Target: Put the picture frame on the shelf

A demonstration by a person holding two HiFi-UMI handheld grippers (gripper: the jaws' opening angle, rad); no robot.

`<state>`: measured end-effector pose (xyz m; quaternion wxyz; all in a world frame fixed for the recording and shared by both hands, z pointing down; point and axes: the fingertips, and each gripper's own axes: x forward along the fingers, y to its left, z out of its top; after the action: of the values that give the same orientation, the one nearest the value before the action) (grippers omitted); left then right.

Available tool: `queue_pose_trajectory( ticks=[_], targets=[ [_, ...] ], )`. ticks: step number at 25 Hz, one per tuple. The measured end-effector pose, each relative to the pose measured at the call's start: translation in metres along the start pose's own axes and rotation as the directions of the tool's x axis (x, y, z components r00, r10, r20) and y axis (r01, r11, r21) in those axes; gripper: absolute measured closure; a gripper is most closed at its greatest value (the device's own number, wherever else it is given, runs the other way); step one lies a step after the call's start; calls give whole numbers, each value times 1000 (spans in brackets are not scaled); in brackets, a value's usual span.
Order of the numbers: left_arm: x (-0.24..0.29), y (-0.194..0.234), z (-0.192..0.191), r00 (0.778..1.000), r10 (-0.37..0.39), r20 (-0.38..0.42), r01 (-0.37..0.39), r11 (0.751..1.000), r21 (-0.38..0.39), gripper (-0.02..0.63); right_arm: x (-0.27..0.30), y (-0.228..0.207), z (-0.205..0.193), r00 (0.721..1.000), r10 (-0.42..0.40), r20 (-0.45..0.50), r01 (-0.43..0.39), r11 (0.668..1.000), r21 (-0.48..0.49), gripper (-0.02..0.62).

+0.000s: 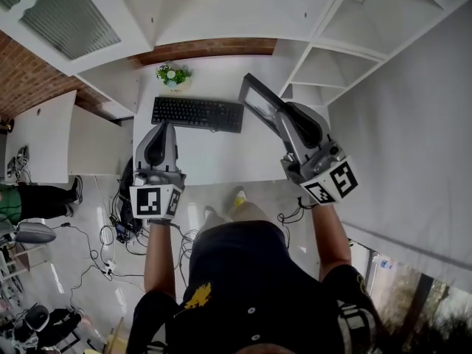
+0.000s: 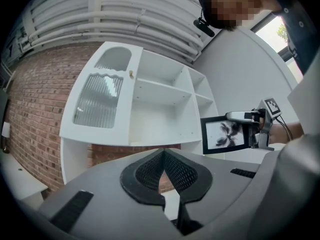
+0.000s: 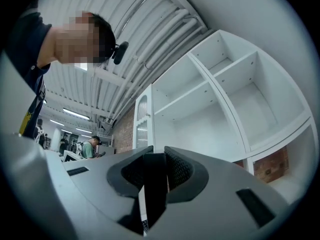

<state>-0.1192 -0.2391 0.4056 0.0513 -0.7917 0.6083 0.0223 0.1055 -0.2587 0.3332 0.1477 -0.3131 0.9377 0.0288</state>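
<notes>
My right gripper (image 1: 286,121) is shut on the picture frame (image 1: 259,100), a black frame held tilted above the white desk (image 1: 221,157), just left of the white shelf unit (image 1: 333,66). In the left gripper view the frame (image 2: 224,135) shows a black-and-white print, and the right gripper (image 2: 250,120) clamps its right edge. Seen from the right gripper view, the frame (image 3: 155,184) runs edge-on between the pads, with the shelf's empty compartments (image 3: 235,99) ahead. My left gripper (image 1: 163,133) hovers over the desk's left part, its jaws (image 2: 163,154) shut on nothing.
A black keyboard (image 1: 198,113) and a small potted plant (image 1: 173,74) sit at the back of the desk. A cabinet door with ribbed glass (image 2: 98,100) stands open left of the shelf compartments. Behind is a brick wall (image 2: 40,99). Cables lie on the floor (image 1: 110,249).
</notes>
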Motion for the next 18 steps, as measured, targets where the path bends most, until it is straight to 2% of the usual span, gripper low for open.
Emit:
queue_pose_trajectory(
  ticks=[7,13,18],
  targets=[
    [9,17,2,1000,-10,16,10,1000,-18,589,19,3,-5,1000,11,-6,-11,1000,15,531],
    [13,33,3,999,-47,22,47,999,-14,589,40,5,6,1000,27,-1,-27,999,28,531],
    [20,41,11,997,-69,35,70,997,-13,589,65,-11,12,997,68,20,-70,993,94,531]
  ],
)
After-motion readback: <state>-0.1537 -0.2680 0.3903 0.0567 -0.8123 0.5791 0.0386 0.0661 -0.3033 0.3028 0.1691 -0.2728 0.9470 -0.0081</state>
